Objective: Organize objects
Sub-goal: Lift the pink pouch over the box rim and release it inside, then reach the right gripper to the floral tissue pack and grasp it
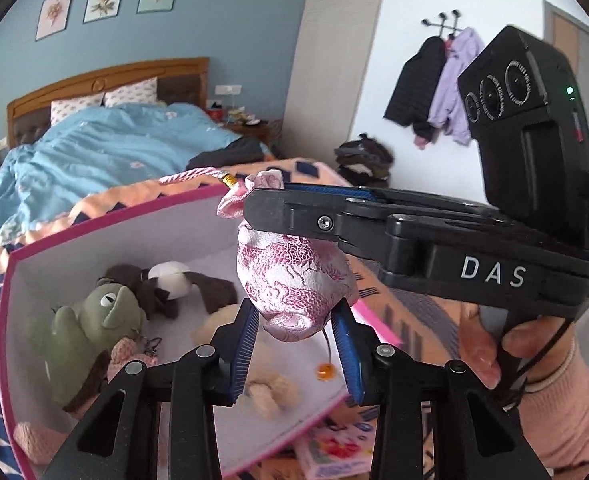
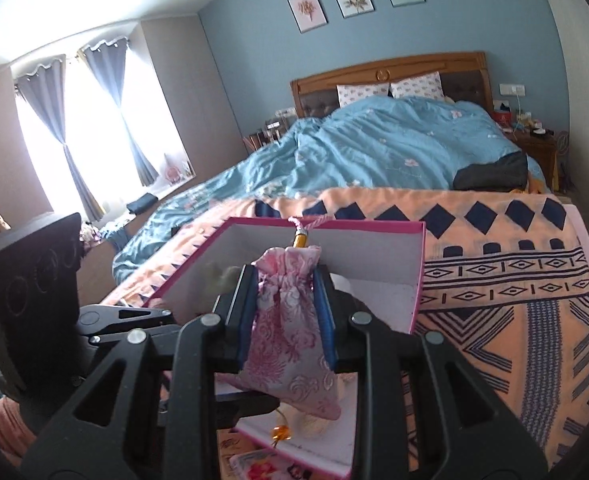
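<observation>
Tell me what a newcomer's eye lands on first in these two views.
First, the pink brocade pouch hanging in mid-frame: the right tongs clamp its gathered neck and the left tongs pinch its bottom. Just behind and below it sits the open pink-rimmed box on the patterned blanket, holding a green frog plush and other soft toys.

Pink-white brocade pouch; seemingly pink-rimmed box

"DAS" on right gripper
</observation>
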A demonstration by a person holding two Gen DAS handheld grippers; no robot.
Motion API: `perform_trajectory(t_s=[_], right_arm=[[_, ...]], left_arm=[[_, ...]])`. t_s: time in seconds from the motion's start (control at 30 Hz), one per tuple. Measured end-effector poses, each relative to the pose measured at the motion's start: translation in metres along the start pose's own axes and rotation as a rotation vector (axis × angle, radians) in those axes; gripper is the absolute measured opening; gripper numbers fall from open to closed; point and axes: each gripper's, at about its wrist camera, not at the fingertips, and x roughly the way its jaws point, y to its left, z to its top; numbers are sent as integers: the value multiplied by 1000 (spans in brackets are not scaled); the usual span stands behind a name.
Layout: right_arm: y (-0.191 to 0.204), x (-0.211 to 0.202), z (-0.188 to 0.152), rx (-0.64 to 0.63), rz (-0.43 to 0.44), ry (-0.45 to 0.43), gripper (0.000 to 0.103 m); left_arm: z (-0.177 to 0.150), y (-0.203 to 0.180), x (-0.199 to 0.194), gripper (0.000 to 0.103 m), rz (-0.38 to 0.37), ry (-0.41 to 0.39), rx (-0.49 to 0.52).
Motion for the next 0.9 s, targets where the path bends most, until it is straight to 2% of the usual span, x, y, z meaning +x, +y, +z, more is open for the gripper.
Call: perform_trajectory(t_s=[0.17,0.3,0.37,0.43,0.5,0.63,0.7,0.9], right_arm=[[-11,29,3,-4,-67,56,34],[-21,47,3,0,-171,98,38],[-25,49,1,2,-190,104,50],[-28,48,-2,6,-214,106,53],[-29,44,-6,9,-196,108,53],[-24,31,-17,10,-158,99,53],[-18,23,-23,5,-137,89,53],[0,-16,-42,-2,-58,38,55]], left_arm=[[5,18,28,38,58,66,-38],[6,31,39,38,77,101,-100],[3,34,40,39,78,103,-119],[0,32,38,39,81,96,-117],[-4,31,35,41,81,84,-113],[-11,23,21,55,70,35,-84],[-17,16,8,59,66,-2,-58],[-36,-5,-38,60,17,-100,14]])
